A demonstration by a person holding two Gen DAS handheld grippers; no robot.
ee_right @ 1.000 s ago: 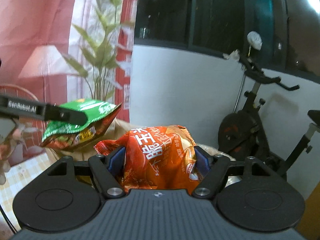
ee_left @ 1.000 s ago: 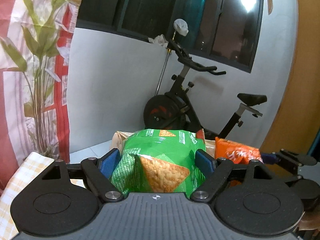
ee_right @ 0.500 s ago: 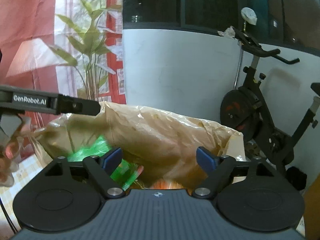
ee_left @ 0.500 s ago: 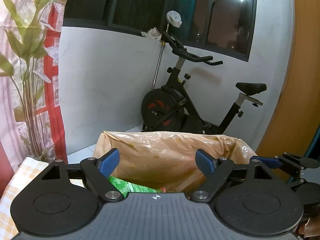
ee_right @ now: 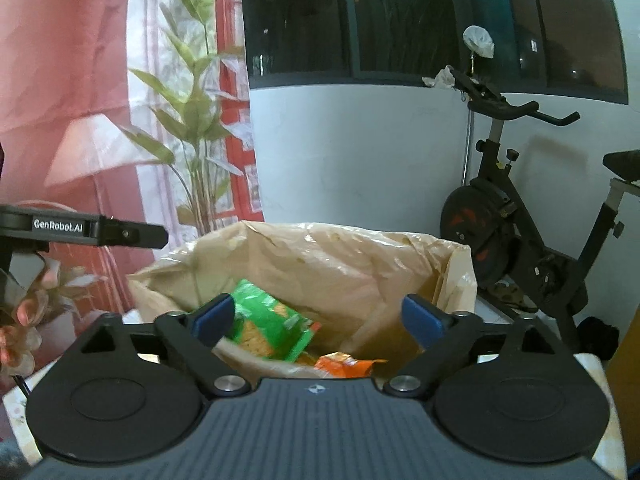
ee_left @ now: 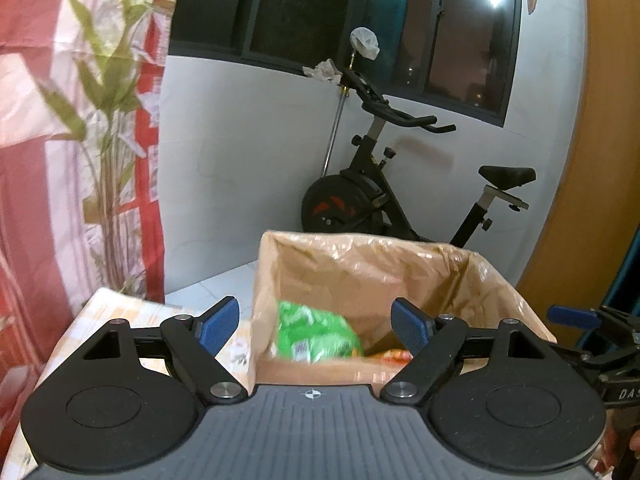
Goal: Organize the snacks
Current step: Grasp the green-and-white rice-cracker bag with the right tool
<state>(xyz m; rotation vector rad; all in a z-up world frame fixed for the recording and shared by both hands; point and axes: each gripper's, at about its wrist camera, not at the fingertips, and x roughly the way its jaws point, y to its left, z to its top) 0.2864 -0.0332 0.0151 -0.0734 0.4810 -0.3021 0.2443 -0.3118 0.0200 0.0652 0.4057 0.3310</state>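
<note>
A cardboard box lined with clear plastic [ee_left: 400, 264] stands in front of me; it also shows in the right wrist view [ee_right: 360, 256]. A green chip bag [ee_left: 316, 336] lies inside it, seen too in the right wrist view [ee_right: 268, 324]. An orange snack bag [ee_right: 346, 366] lies beside it, with only an edge showing in the left wrist view [ee_left: 394, 355]. My left gripper [ee_left: 316, 322] is open and empty above the box's near edge. My right gripper [ee_right: 318, 316] is open and empty over the box. The left gripper's arm [ee_right: 84, 230] shows at the left of the right wrist view.
An exercise bike [ee_left: 384, 196] stands behind the box against a white wall. A red and white curtain with a plant print [ee_left: 80, 152] hangs at the left. A checked tablecloth [ee_left: 120, 308] lies under the box. A wooden panel [ee_left: 592, 160] rises at the right.
Both grippers opened and let their bags drop into the box: the green bag from the left, the orange bag from the right. Both have since pulled back slightly.
</note>
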